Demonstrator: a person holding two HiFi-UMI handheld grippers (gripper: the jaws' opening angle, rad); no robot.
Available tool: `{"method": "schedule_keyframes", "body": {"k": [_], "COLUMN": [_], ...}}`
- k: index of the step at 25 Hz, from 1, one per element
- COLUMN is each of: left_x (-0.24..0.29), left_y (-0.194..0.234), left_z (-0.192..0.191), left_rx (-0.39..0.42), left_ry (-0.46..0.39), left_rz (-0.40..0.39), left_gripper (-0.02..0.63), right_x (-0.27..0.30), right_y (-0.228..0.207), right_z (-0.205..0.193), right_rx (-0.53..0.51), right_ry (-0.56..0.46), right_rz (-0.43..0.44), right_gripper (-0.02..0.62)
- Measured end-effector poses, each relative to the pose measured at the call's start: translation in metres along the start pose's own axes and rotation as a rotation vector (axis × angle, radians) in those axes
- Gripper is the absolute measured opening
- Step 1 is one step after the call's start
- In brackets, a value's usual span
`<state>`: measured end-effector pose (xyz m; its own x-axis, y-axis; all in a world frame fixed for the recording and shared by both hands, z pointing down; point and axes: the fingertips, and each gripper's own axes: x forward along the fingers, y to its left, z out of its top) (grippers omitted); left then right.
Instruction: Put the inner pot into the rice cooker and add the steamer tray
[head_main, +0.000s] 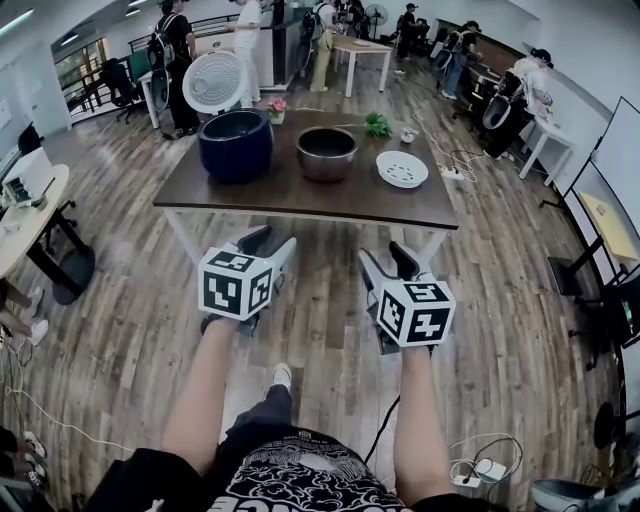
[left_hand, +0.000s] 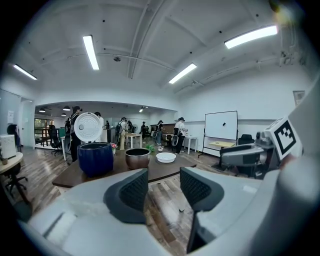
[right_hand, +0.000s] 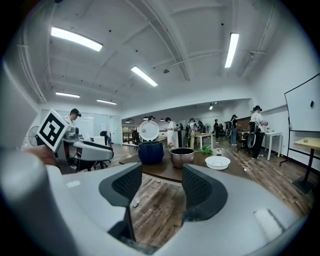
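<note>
On the brown table (head_main: 300, 195) stand a dark blue rice cooker (head_main: 235, 144) with its white lid (head_main: 213, 82) raised, a metal inner pot (head_main: 326, 152) in the middle and a white steamer tray (head_main: 402, 168) on the right. Both grippers hang over the floor, short of the table's near edge. My left gripper (head_main: 271, 243) is open with nothing between its jaws, and my right gripper (head_main: 389, 260) is open and empty too. The cooker (left_hand: 95, 158), pot (left_hand: 137, 158) and tray (left_hand: 166, 157) show beyond the left gripper (left_hand: 164, 186); the right gripper (right_hand: 162, 182) faces the pot (right_hand: 182, 157).
Wooden floor lies between me and the table. A small flower pot (head_main: 277, 108) and a green plant (head_main: 377, 125) sit at the table's far edge. A round table (head_main: 30, 215) is at left, whiteboards (head_main: 622, 150) at right, and several people stand at desks behind.
</note>
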<state>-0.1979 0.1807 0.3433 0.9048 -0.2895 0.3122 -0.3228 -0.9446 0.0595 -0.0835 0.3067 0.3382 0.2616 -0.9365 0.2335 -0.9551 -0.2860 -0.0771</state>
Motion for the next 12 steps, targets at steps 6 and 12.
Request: {"method": "schedule_keyframes", "body": {"k": [6, 12], "left_x": [0.028, 0.060], "left_y": [0.016, 0.042], "left_z": [0.004, 0.014], "left_rx": [0.006, 0.039], "left_ry": [0.001, 0.002], "left_rz": [-0.015, -0.018], "left_gripper": [0.282, 0.318], "right_x": [0.032, 0.072], "right_y": [-0.010, -0.024], "right_z": [-0.001, 0.004], "right_rx": [-0.016, -0.017], "right_ry": [0.031, 0.042], "right_rz": [0.011, -0.009], "right_gripper": [0.271, 0.323]}}
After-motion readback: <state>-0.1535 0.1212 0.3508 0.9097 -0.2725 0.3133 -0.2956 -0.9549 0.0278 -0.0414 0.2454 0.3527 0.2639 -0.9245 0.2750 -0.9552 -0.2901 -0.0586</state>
